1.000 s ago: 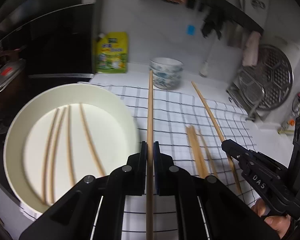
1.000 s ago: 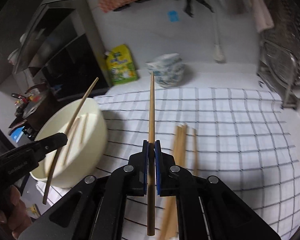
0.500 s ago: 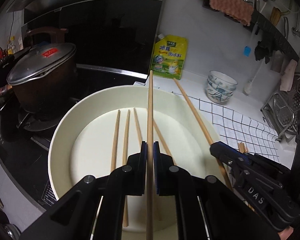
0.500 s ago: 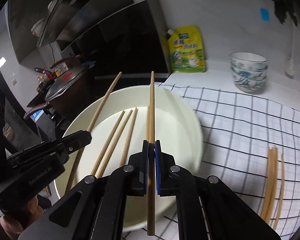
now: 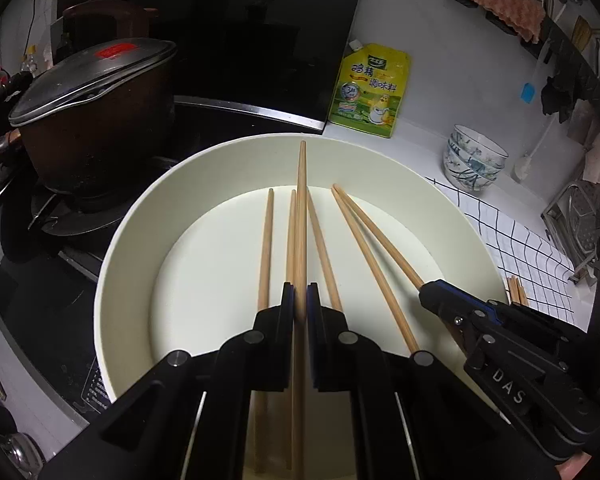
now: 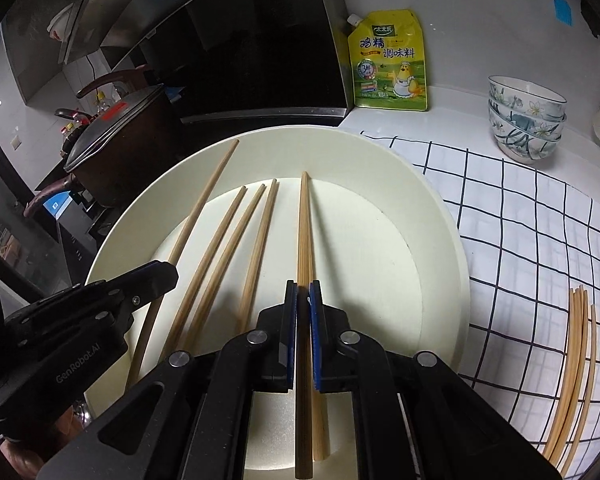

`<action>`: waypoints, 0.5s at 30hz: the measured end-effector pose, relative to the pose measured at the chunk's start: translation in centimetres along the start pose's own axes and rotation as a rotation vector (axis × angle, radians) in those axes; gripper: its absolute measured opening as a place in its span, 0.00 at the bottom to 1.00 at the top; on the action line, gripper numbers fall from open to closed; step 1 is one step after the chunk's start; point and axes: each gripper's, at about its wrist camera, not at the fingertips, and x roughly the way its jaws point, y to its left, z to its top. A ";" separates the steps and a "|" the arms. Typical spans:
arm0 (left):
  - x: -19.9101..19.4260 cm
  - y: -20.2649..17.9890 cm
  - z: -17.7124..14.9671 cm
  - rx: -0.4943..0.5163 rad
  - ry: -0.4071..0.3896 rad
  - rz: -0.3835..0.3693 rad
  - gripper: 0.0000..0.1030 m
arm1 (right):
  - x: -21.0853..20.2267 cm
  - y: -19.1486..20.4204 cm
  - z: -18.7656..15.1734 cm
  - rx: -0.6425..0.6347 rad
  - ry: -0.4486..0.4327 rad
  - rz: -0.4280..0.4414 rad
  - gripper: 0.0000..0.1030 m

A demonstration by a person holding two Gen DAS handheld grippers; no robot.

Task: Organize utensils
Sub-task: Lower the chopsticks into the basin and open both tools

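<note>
A large cream plate (image 5: 140, 220) (image 6: 440, 216) holds several wooden chopsticks (image 5: 265, 248) (image 6: 256, 256). My left gripper (image 5: 300, 292) is shut on a chopstick (image 5: 301, 200) and holds it low over the plate, pointing toward the far rim. My right gripper (image 6: 303, 290) is shut on another chopstick (image 6: 303, 224), also low over the plate. Each gripper shows in the other's view: the right one (image 5: 430, 294) at right, the left one (image 6: 168, 274) at left. More loose chopsticks (image 6: 576, 360) lie on the checked cloth (image 6: 520, 220).
A lidded dark pot (image 5: 92, 108) sits on the stove left of the plate. A yellow seasoning pouch (image 5: 370, 90) leans on the back wall. Stacked patterned bowls (image 6: 526, 120) stand at the back right. A metal dish rack (image 5: 584, 224) is at far right.
Both grippers carried their chopsticks left from over the checked cloth to over the plate and lowered them toward the chopsticks lying there.
</note>
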 end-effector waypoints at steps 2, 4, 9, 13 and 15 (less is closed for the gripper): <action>-0.3 0.3 0.0 -0.011 -0.006 -0.001 0.19 | -0.2 0.2 -0.1 -0.010 -0.008 -0.019 0.07; -0.7 0.6 0.0 -0.018 -0.023 0.009 0.48 | -0.7 0.1 -0.1 -0.007 -0.028 -0.030 0.09; -1.6 1.1 -0.3 -0.032 -0.044 0.023 0.52 | -1.8 -0.5 -0.3 0.011 -0.050 -0.031 0.12; -2.0 1.1 -0.6 -0.040 -0.044 0.016 0.52 | -2.3 -0.7 -0.5 0.013 -0.053 -0.033 0.12; -2.3 0.9 -0.7 -0.035 -0.047 0.017 0.52 | -2.6 -0.7 -0.7 0.012 -0.055 -0.034 0.12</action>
